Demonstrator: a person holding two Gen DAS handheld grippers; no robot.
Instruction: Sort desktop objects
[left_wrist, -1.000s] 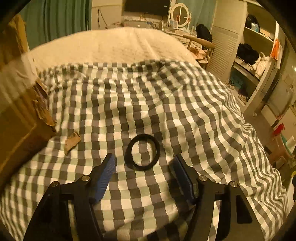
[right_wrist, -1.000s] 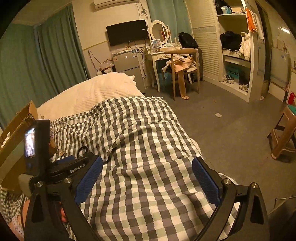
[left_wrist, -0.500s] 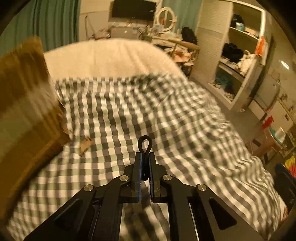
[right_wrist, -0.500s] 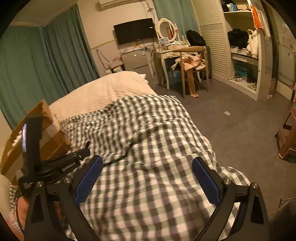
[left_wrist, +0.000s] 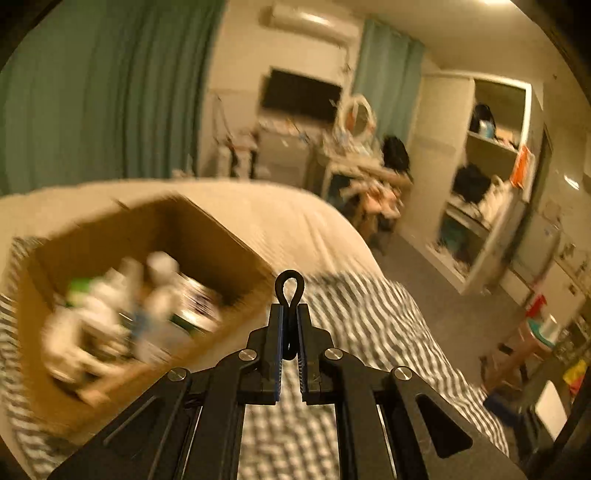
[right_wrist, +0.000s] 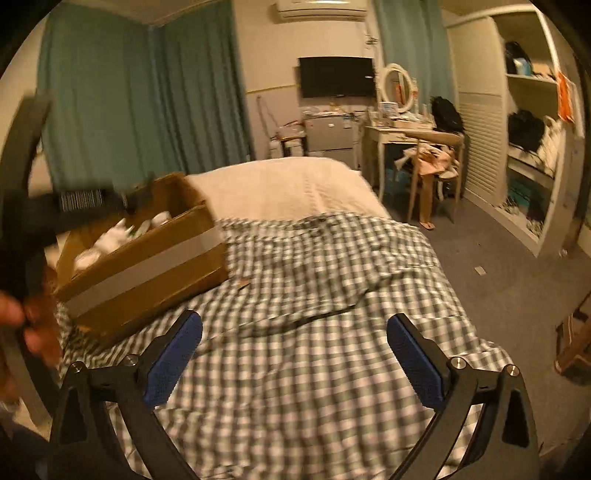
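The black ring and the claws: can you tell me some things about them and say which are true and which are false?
1. The left claw is shut on the black ring. True.
2. The ring lies flat on the checked blanket. False: it is pinched between the left claw's pads and squeezed into a narrow loop above the bed.
3. The right claw is open and holds nothing. True.
4. The cardboard box is empty. False: blurred white and green things fill it.
5. The box sits on the bed, left of the right claw. True.
6. The TV is showing a cartoon. False: its screen is dark.
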